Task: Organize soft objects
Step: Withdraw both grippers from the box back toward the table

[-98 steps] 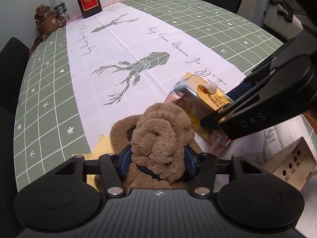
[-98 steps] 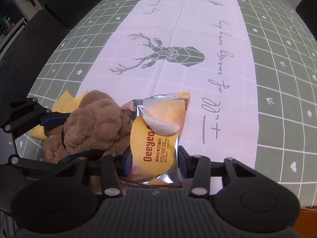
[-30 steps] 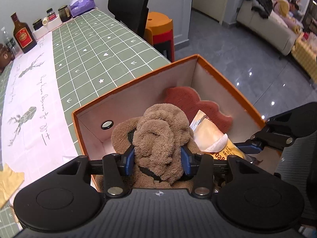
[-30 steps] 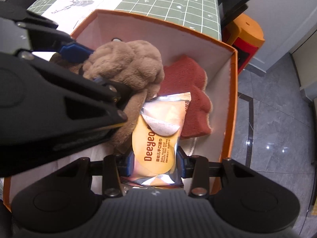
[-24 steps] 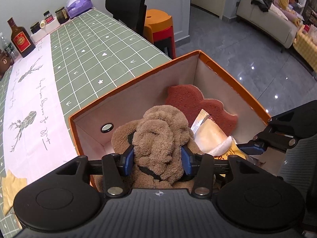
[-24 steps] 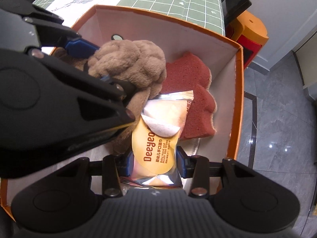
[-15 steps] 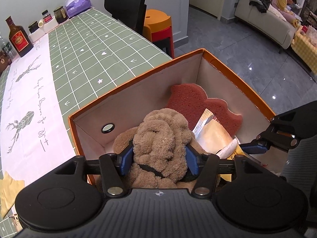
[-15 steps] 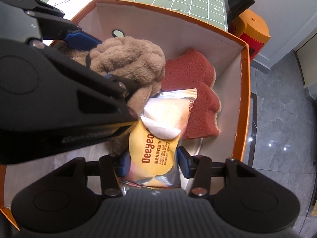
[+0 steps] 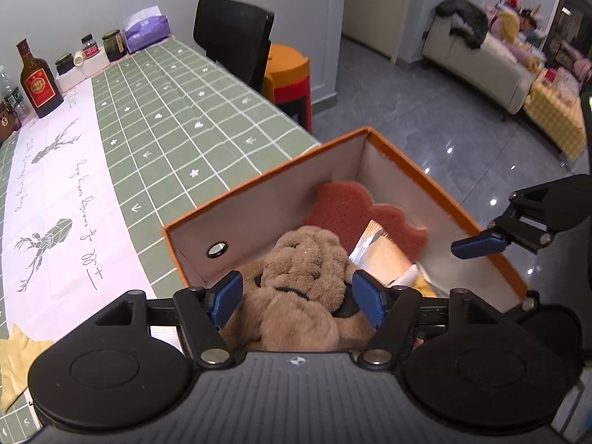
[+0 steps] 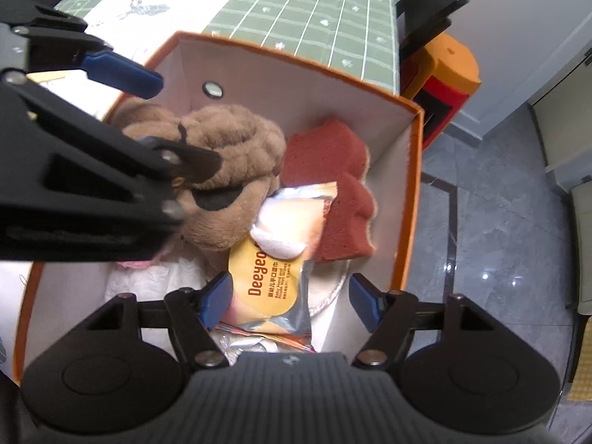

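An orange box (image 9: pixel 403 159) with white inner walls sits at the table's end; it also shows in the right wrist view (image 10: pixel 414 185). Inside lie a brown plush toy (image 9: pixel 299 277), a yellow wet-wipes pack (image 10: pixel 273 270) and a red sponge (image 10: pixel 333 170). My left gripper (image 9: pixel 298 298) is open over the box, its blue pads apart on either side of the plush toy (image 10: pixel 229 148). My right gripper (image 10: pixel 290 299) is open above the pack, with gaps at both pads. The pack (image 9: pixel 384 255) and the sponge (image 9: pixel 344 207) also show in the left wrist view.
The green checked tablecloth (image 9: pixel 177 118) with a white runner stretches away to the left. A bottle (image 9: pixel 39 85), jars and a tissue box (image 9: pixel 146 29) stand at its far end. A black chair (image 9: pixel 233 37) and an orange stool (image 9: pixel 292 74) stand beside the table. A yellow cloth (image 9: pixel 14 362) lies at the near left.
Both grippers have opened over the box. The plush toy and the wipes pack have been let go and have dropped into it. Both grippers have risen a little.
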